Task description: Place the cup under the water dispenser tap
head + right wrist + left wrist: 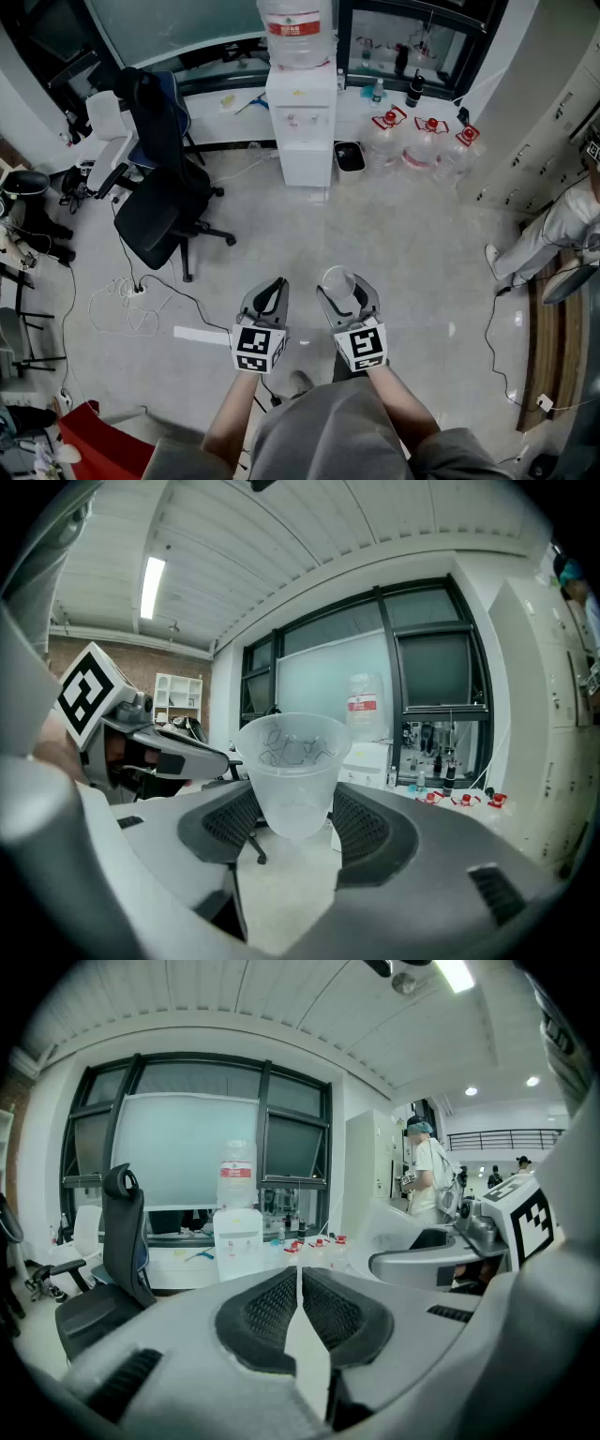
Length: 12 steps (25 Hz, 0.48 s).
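A clear plastic cup (293,772) stands upright between the jaws of my right gripper (292,825), which is shut on its lower part. In the head view the cup (341,285) shows at the tip of my right gripper (348,298). My left gripper (270,298) is beside it, shut with nothing in it; its pads (298,1309) meet in the left gripper view. The white water dispenser (301,120) with a bottle on top stands far ahead by the window wall. It also appears small in the distance as the dispenser (367,752) and the dispenser (238,1241).
A black office chair (159,197) stands left of the path, with cables (131,300) on the floor. Several spare water bottles (422,145) and a small bin (350,156) sit right of the dispenser. A person (553,234) stands at the right edge by the lockers.
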Available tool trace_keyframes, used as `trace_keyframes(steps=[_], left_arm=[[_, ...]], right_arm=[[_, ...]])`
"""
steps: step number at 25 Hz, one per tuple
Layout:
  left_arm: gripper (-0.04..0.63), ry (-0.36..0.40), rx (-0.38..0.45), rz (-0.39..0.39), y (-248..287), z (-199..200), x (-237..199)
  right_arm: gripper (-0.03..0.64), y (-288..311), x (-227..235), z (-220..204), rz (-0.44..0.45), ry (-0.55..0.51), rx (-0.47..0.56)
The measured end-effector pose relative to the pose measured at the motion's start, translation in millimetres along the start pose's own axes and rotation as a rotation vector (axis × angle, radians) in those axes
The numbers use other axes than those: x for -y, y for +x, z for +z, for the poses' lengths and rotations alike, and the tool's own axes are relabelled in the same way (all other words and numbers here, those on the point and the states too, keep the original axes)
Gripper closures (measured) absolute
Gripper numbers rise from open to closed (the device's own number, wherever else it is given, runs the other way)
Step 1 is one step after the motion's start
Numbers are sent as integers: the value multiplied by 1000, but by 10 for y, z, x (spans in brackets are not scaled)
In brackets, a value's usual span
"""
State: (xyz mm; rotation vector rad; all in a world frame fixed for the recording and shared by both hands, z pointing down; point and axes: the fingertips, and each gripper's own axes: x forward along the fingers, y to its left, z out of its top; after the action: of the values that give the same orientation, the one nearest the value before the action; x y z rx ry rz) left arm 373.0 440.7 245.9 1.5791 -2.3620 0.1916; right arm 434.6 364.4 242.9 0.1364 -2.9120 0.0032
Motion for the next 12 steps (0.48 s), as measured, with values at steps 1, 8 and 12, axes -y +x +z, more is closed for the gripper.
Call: trace_keyframes(steps=[1, 8, 12], left_arm=[[583, -2, 4, -4, -128, -30, 16], [583, -4, 29, -41, -776, -101, 147], [583, -12, 49, -50, -903, -71, 252]], right_arm=[[368, -60, -101, 13, -6, 2, 4], [368, -489, -649, 95, -47, -26, 9], [367, -630, -778, 83, -39, -44, -7]])
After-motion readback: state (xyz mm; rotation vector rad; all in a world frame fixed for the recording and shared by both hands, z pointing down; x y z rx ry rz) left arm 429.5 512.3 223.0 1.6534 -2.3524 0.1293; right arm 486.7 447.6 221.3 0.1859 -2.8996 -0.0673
